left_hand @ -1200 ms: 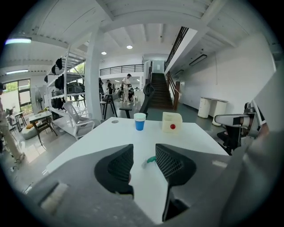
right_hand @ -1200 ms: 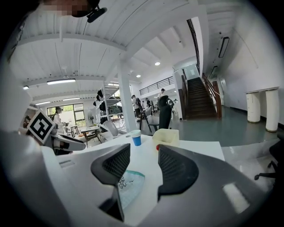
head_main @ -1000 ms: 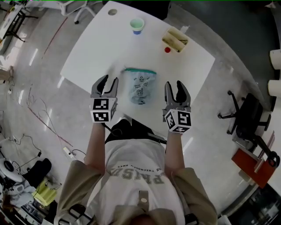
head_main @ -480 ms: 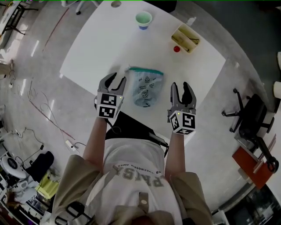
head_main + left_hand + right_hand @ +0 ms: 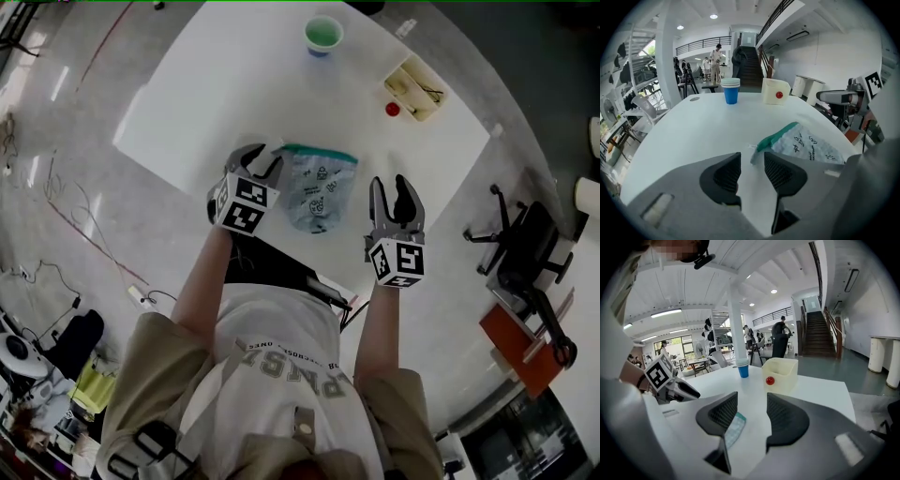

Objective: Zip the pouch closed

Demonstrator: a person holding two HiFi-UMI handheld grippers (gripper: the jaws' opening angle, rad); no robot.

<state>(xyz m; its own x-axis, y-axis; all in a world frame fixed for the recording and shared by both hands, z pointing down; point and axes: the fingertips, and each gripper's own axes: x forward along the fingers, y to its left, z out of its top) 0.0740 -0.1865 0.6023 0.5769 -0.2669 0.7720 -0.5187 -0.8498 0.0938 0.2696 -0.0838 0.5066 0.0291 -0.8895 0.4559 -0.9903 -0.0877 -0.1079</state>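
A clear pouch (image 5: pixel 319 194) with dark print and a green zip strip (image 5: pixel 324 153) lies flat on the white table (image 5: pixel 216 84), near its front edge. My left gripper (image 5: pixel 260 159) hovers at the pouch's top left corner, open, with nothing between its jaws. In the left gripper view the zip strip's end (image 5: pixel 774 138) lies just beyond the open left gripper (image 5: pixel 752 160). My right gripper (image 5: pixel 393 187) stands open to the right of the pouch, apart from it. In the right gripper view a corner of the pouch (image 5: pixel 733 426) shows beside the left jaw of the right gripper (image 5: pixel 751 405).
At the back of the table stand a blue cup stack (image 5: pixel 323 36) and a cream box (image 5: pixel 417 86), with a red ball (image 5: pixel 392 109) in front of the box. An office chair (image 5: pixel 525 246) stands on the floor to the right. The person's body is close to the table's front edge.
Both grippers have sunk toward the table. The left one has tipped downward and closed in on the pouch's top left corner. Both stay open.
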